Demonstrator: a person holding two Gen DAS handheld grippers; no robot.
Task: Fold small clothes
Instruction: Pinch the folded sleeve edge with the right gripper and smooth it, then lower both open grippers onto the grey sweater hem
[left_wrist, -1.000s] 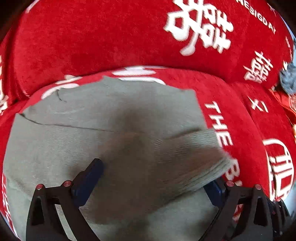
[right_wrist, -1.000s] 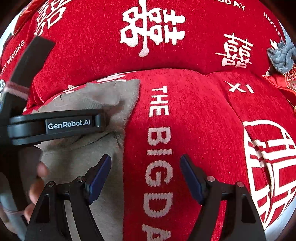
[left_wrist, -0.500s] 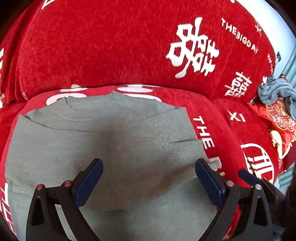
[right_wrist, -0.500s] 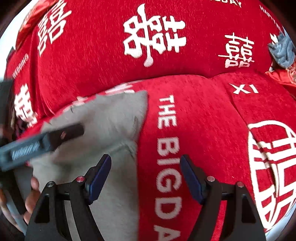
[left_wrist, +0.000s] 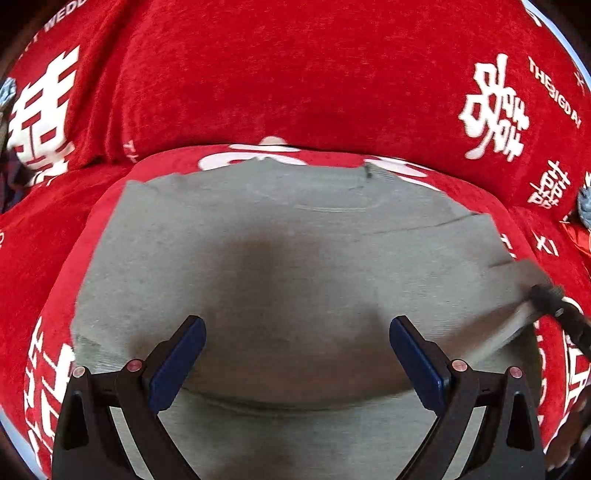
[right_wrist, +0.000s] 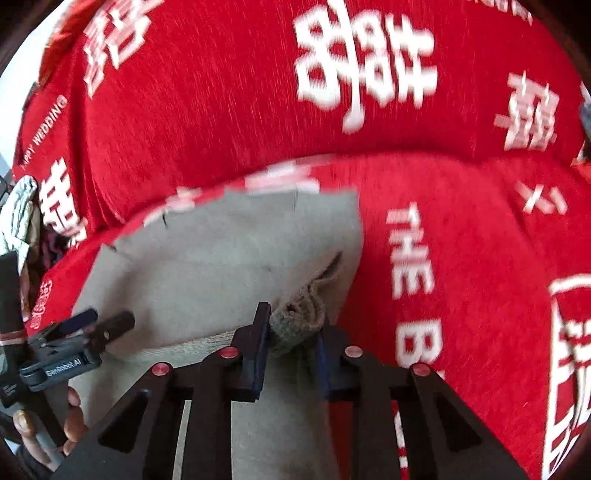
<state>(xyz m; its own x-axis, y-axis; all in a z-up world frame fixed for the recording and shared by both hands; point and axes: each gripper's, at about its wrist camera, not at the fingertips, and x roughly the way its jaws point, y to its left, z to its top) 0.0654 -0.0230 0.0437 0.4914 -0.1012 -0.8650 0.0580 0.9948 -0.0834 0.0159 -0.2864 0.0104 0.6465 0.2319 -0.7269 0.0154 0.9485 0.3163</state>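
Sweater (left_wrist: 280, 266) spread flat on the sofa seat cover (left_wrist: 48, 236), backrest (left_wrist: 295, 74) behind at twelve o'clock, left hand-held gripper (left_wrist: 297, 363) over its near half, right hand-held gripper (right_wrist: 291, 345) at its three o'clock edge, cuff (right_wrist: 299, 321) between the closing jaws.

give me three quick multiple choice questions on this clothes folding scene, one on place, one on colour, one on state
1. Where does the grey garment lie?
A. on the red sofa cover
B. on a wooden floor
C. in a basket

2. What colour are the pads of the left gripper?
A. yellow
B. blue
C. white

3. How is the right gripper?
A. wide open over bare sofa
B. out of view
C. pinching a bunched cuff

Answers:
1 A, the red sofa cover shows all around the garment.
2 B, both pads are dark blue.
3 C, the ribbed cuff sits between its closing jaws.
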